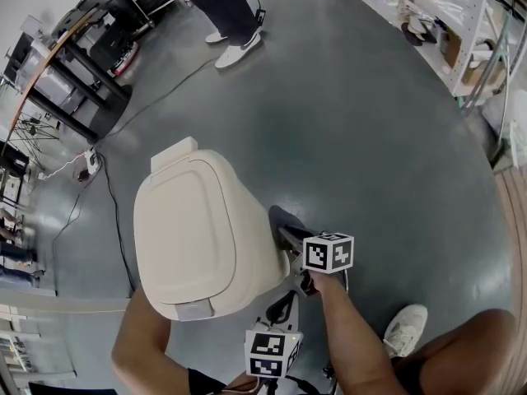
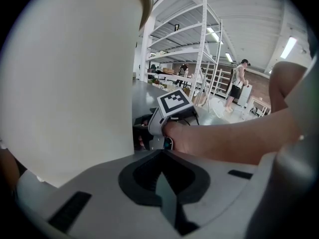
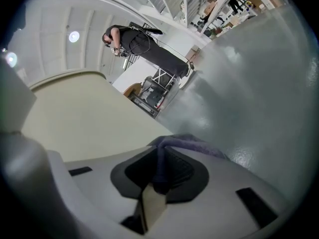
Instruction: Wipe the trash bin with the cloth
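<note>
The person is wearing a low white sneaker (image 1: 405, 329), showing below and to the right of the white cube with black square markers (image 1: 328, 252) that is capping the right gripper (image 3: 154, 183), and a black wristband (image 1: 202, 383) far down-left of that cube. A matching marker cube (image 1: 272, 353) is sitting just below it, on the left gripper (image 2: 163, 193). Both grippers are showing pale grey moulded shells (smooth, matt plastic) with dark teardrop recesses round the jaws.
</note>
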